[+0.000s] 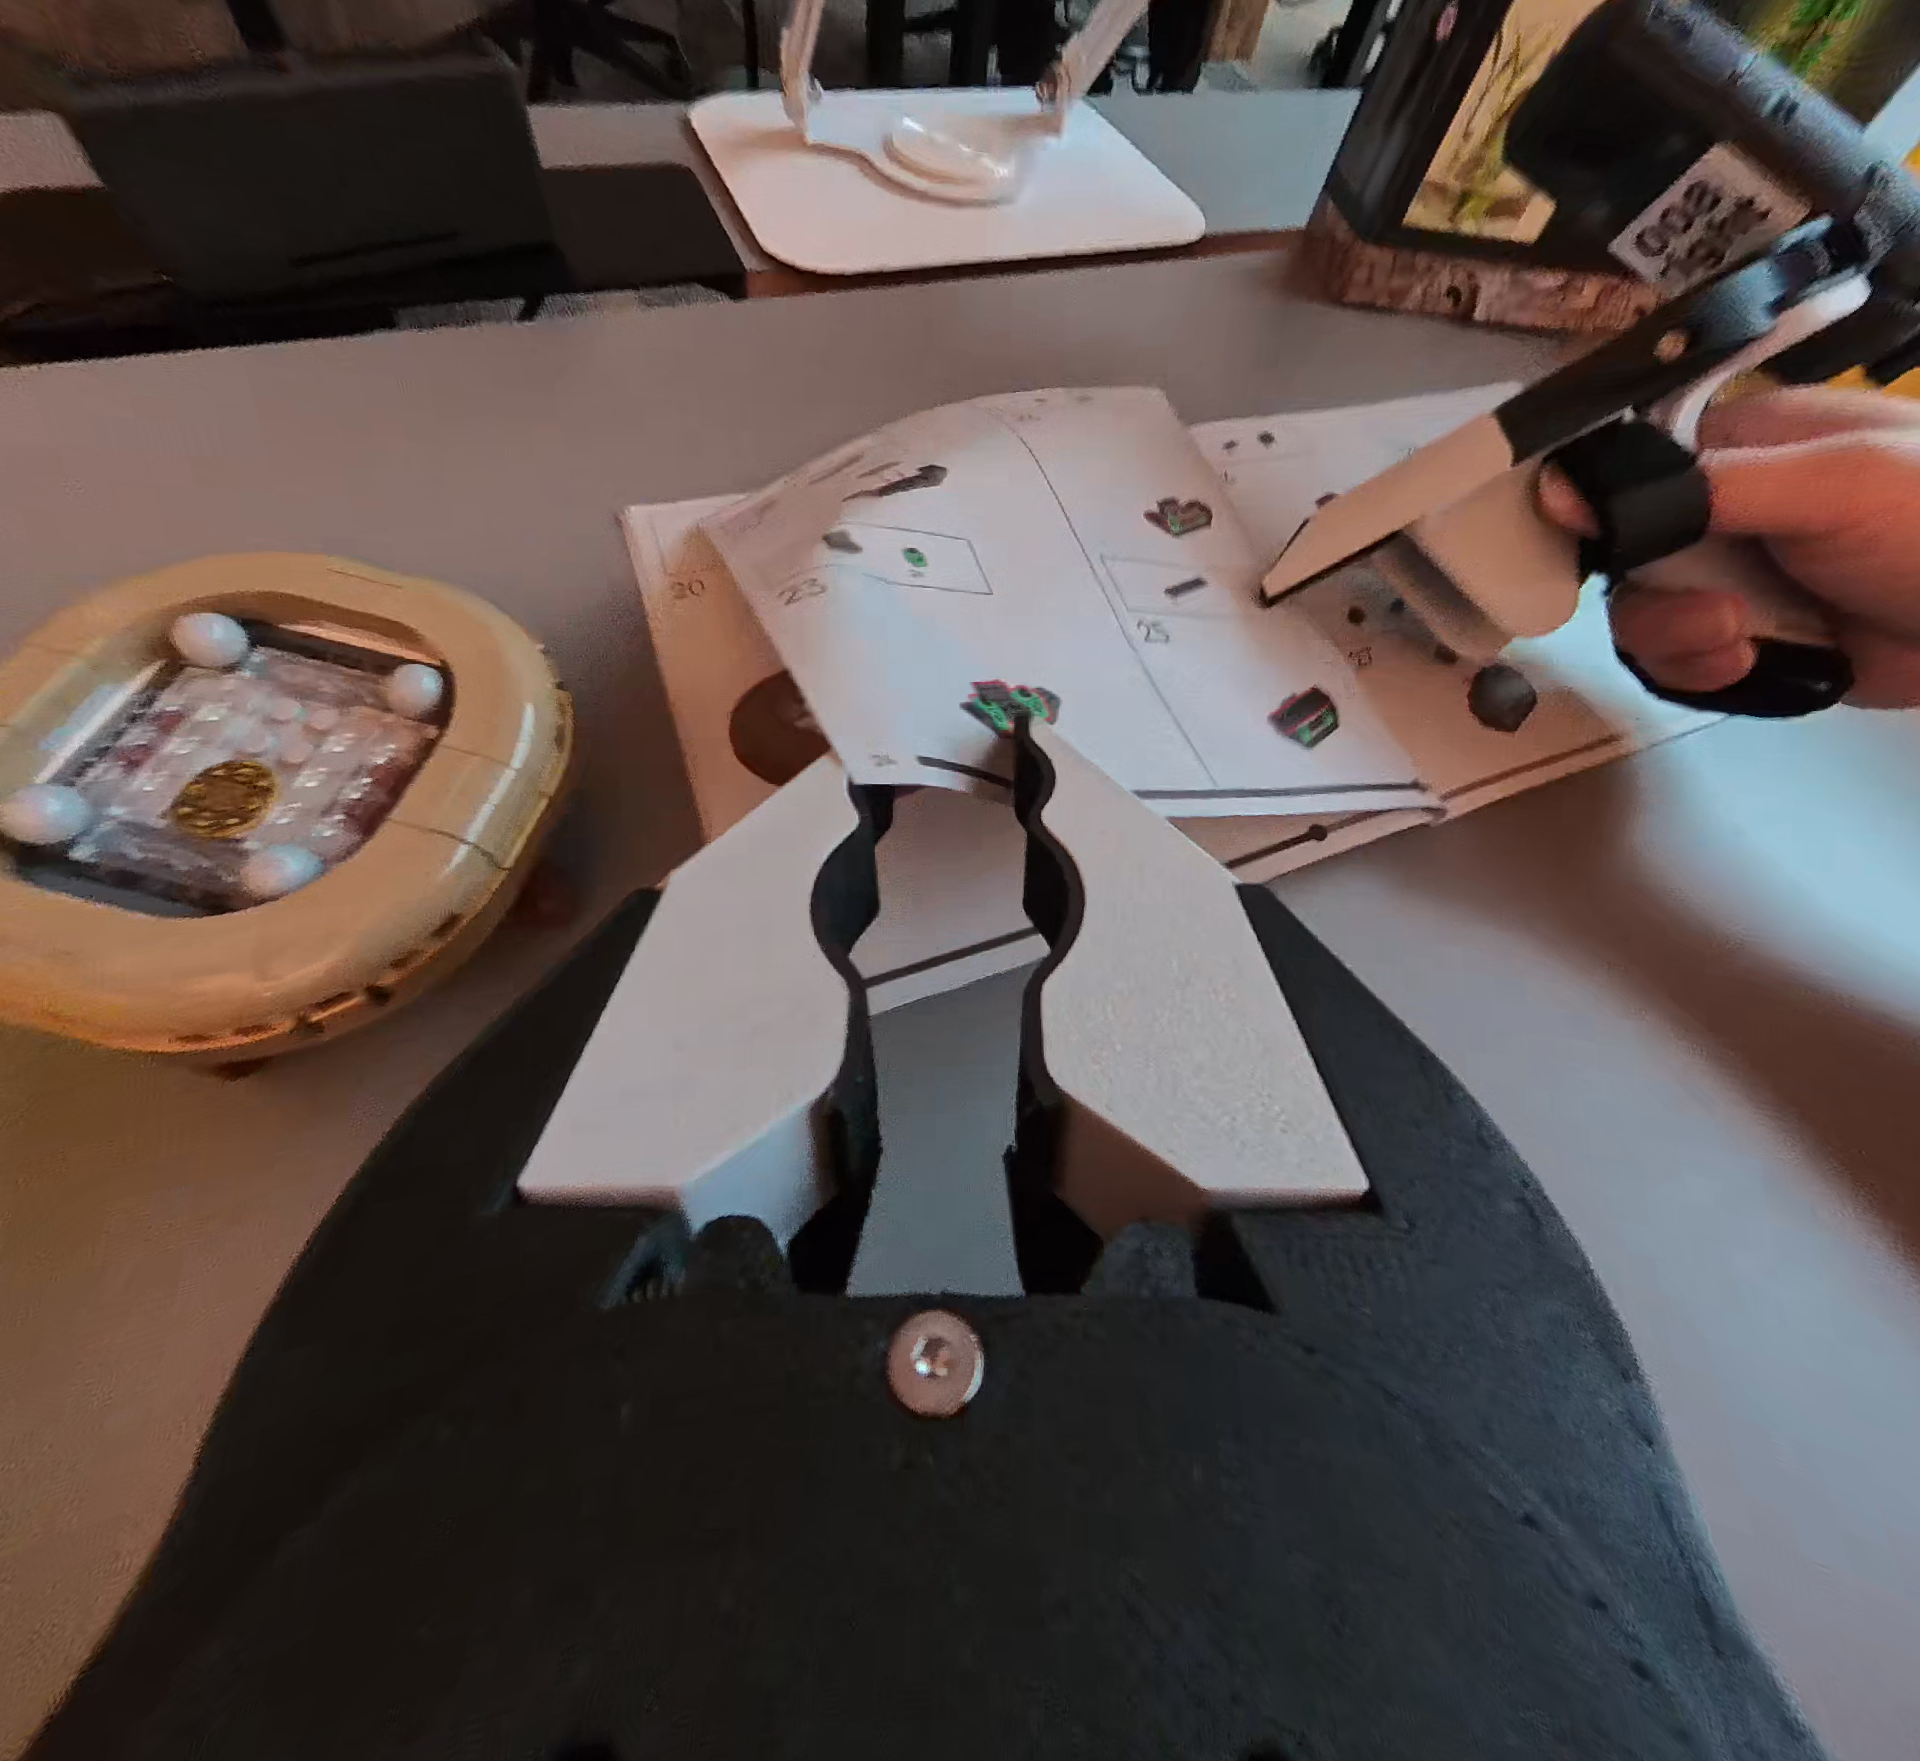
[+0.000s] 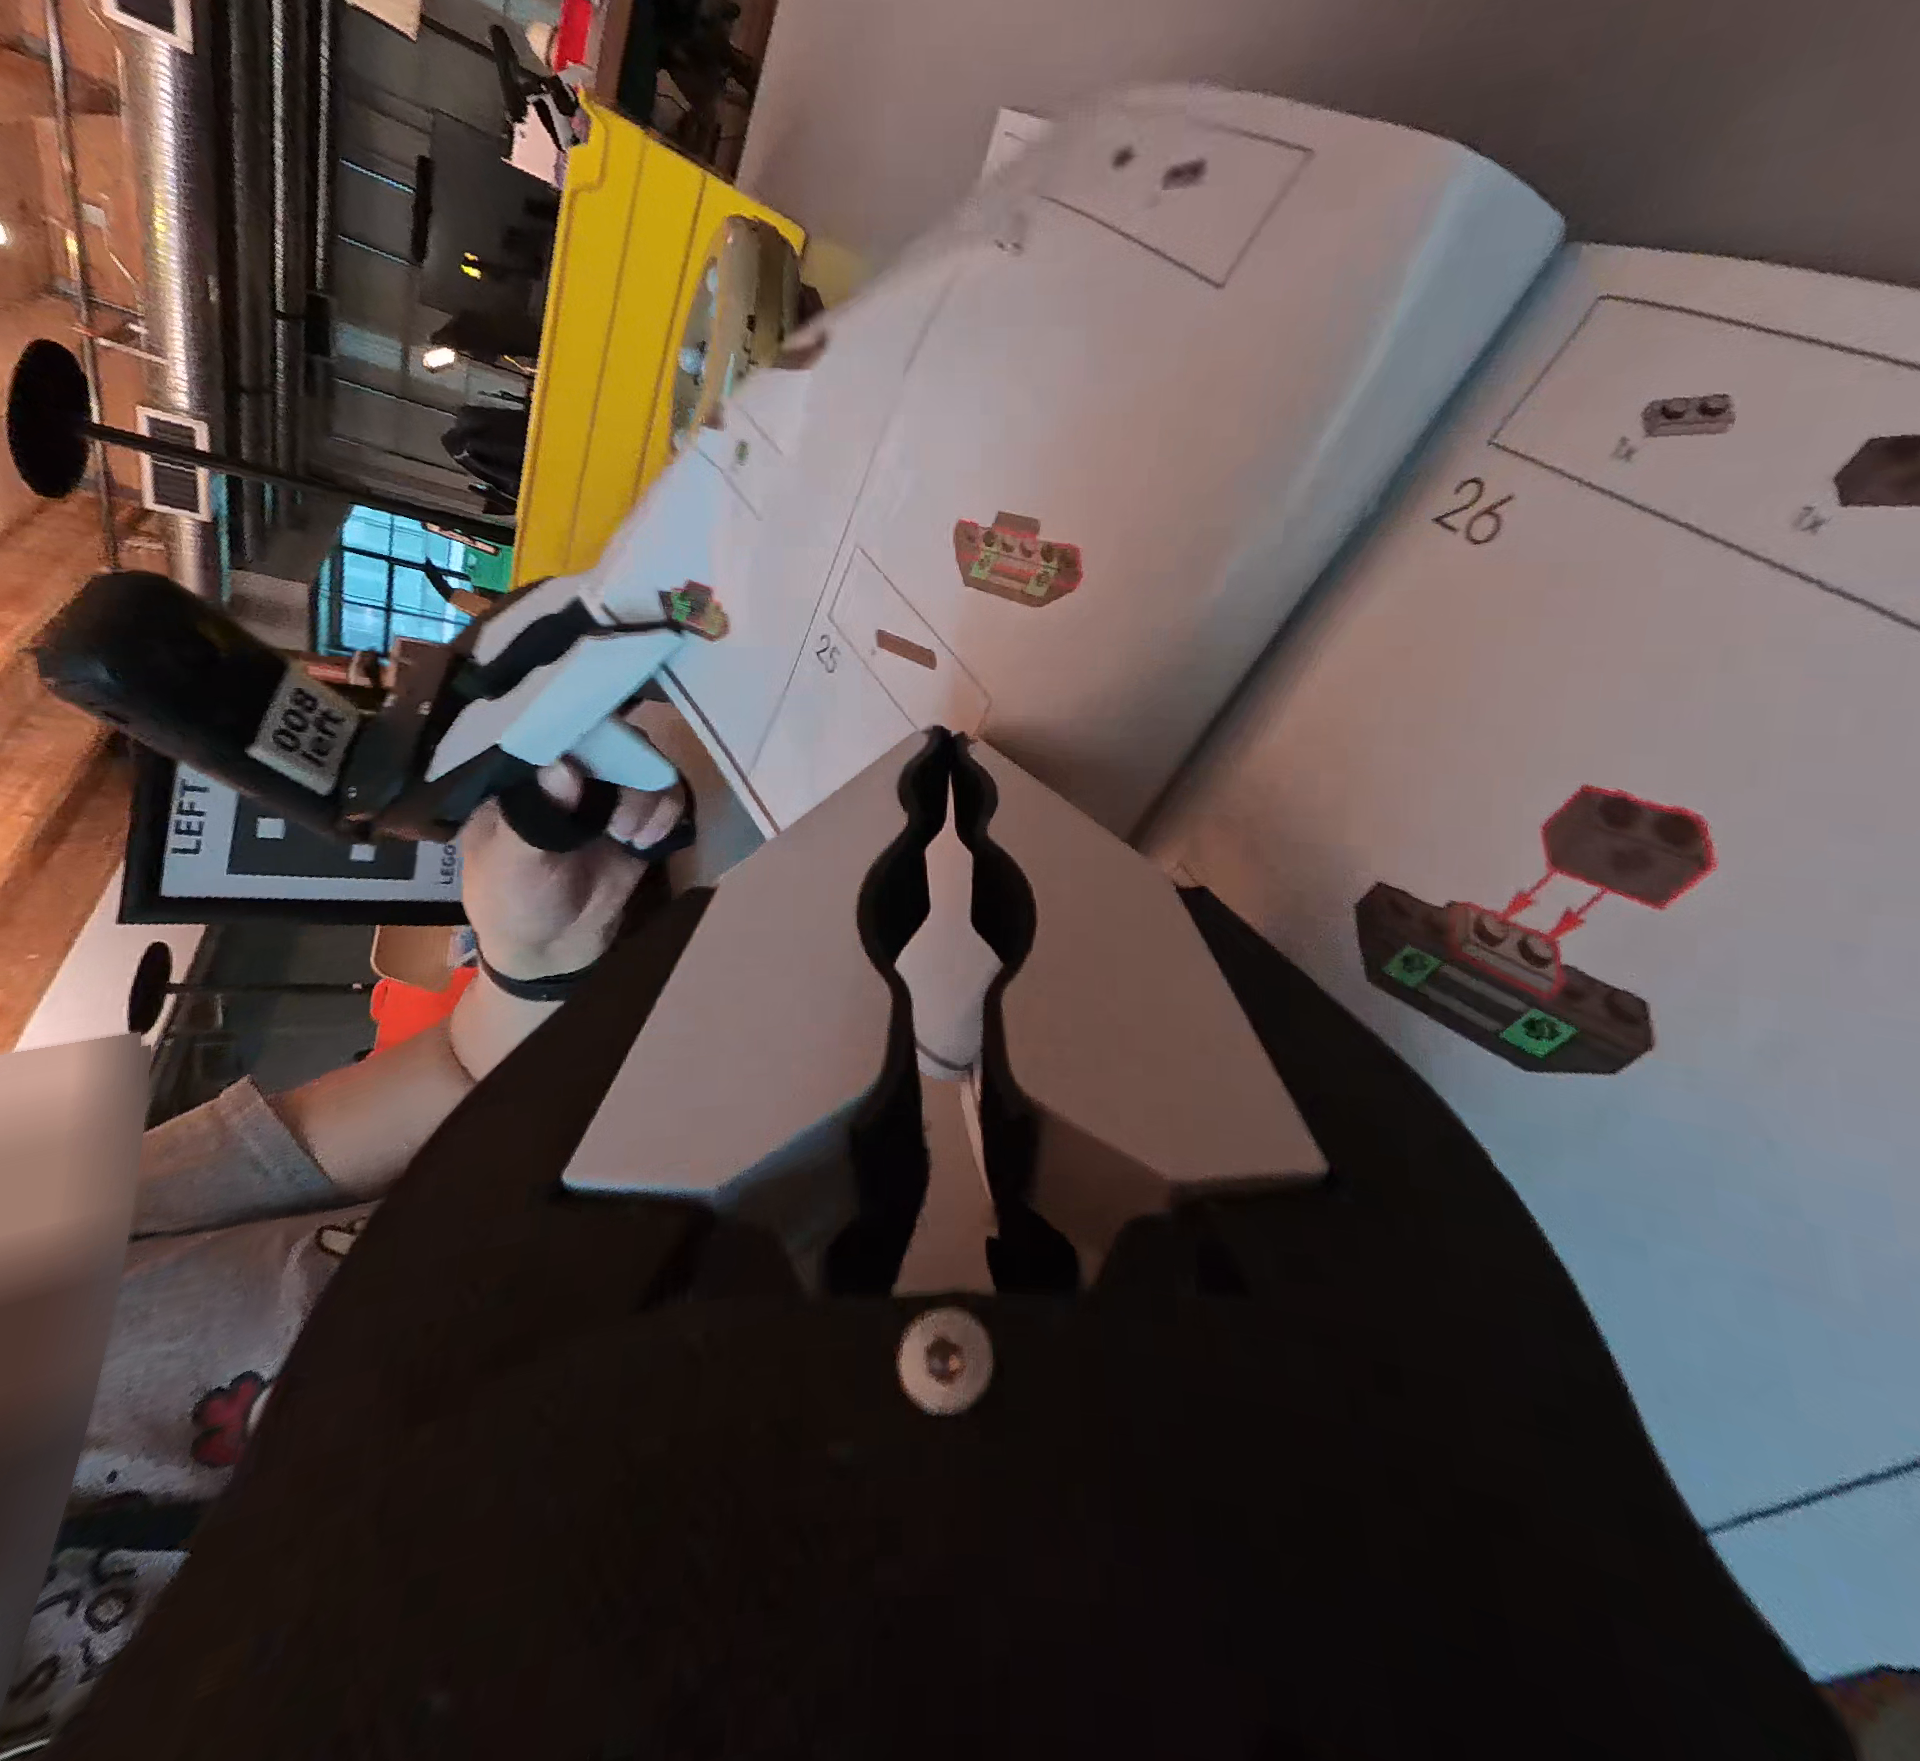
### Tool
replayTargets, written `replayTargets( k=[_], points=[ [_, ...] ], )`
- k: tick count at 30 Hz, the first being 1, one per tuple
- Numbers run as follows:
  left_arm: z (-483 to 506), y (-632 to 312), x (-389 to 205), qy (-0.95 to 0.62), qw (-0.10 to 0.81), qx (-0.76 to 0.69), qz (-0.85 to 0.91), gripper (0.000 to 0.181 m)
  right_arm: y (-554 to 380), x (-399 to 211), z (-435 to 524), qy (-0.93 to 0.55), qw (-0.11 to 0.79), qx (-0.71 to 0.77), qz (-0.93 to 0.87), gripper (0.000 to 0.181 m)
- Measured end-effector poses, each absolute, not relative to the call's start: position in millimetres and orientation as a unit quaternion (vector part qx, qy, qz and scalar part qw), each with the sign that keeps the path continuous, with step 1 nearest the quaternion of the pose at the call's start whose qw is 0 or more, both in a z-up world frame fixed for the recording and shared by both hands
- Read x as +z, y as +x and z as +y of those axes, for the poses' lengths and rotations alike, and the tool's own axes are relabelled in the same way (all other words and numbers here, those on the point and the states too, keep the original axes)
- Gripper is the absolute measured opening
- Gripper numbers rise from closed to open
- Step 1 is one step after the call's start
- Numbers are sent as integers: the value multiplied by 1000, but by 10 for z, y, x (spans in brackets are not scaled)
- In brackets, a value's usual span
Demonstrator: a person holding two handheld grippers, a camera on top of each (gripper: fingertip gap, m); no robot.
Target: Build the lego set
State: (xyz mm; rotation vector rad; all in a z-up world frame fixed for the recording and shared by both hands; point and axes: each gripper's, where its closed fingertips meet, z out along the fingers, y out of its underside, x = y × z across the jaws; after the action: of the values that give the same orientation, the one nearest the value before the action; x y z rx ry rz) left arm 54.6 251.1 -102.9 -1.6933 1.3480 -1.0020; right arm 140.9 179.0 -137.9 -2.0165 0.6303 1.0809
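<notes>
Both grippers are busy with the instruction booklet [image 1: 1039,631], not with bricks. Centre frame in the left wrist view, the left gripper [image 1: 951,776] has its tips at the near edge of a lifted page [image 1: 935,589], which arches up off the pages below. One finger lies over the sheet's edge, the other seems to pass under it, and a gap shows between them lower down. I judge it pinching the page, though blur at the tips leaves that short of certain. Lifting by the edge is the likely way to turn a thin sheet without creasing it.

At mid-right of the same view the right gripper [image 1: 1273,591] comes down at a slant, its tip on the paper near the fold. In its own view the right gripper [image 2: 951,740] has its tips brought together at centre frame with nothing between them, touching the page. Closed like that it serves as a blunt point, probably pinning the booklet so that it does not slide on the grey worktop [image 1: 1507,1036] while the other side is raised.

The lego itself, a tan rounded model [image 1: 270,807] with white knobs and a gold disc inside, sits apart at the left edge of the left wrist view, untouched. No loose bricks can be seen, so this looks like a pause to find the next step.
</notes>
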Motion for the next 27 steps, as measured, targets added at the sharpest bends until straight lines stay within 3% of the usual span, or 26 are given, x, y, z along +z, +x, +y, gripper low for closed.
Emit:
replayTargets(
  k=[6, 10, 16, 24, 27],
  points=[
    [2639, 339, -820, -658, 434, -361, 499, 20, 1395, -1514, 1826, -805, 354, 407, 246, 0],
    [2445, 332, -456, -589, 487, -413, 496, 0, 1379, -1567, 1844, -815, 342, 399, 243, 0],
    [1946, 780, -1149, -581, 364, -353, 637, 0, 1350, -1468, 1885, -810, 354, 410, 223, 0],
    [2243, 756, -1608, -592, 354, -228, 687, 0, 2038, -1127, 1933, -736, 451, 397, 313, 0],
    [2303, 727, -1621, -595, 358, -214, 687, 0, 2190, -1178, 2033, -716, 437, 412, 356, 0]
  ],
)
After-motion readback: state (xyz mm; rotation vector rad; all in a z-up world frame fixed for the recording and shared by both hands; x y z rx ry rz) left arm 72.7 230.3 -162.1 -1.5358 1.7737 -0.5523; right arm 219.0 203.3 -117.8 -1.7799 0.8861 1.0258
